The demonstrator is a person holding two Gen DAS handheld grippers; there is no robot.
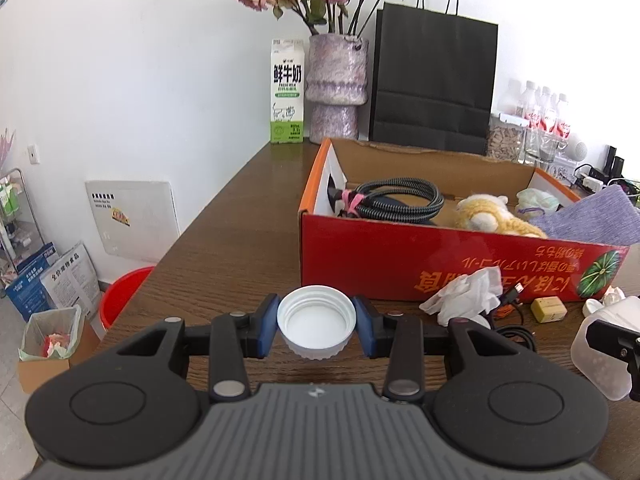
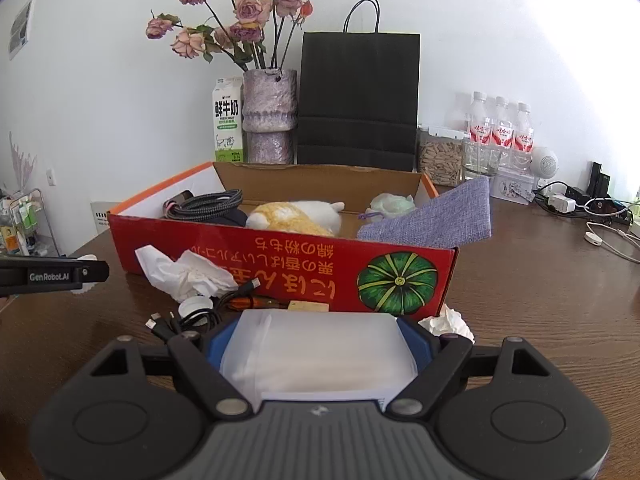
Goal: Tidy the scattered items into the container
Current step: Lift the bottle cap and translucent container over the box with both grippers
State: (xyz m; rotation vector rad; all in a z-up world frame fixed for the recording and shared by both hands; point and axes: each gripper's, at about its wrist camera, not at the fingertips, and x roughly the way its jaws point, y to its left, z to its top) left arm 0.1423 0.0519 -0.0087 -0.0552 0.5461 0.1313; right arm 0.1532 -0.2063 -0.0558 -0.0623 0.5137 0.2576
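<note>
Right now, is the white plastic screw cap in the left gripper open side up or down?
Up: the white plastic screw cap shows its hollow inside, clamped by the left gripper.

- A white ribbed cap sits between the blue pads of the black left tool.
- A frosted, translucent white container sits between the blue pads of the black right tool.
- The box is red with orange lettering, a green striped pumpkin picture and an orange rim.
- The tabletop is dark brown woodgrain.
- The crumpled tissue is white.
- The cloth is lilac woven fabric.
- The plush toy is yellow and white.
</note>
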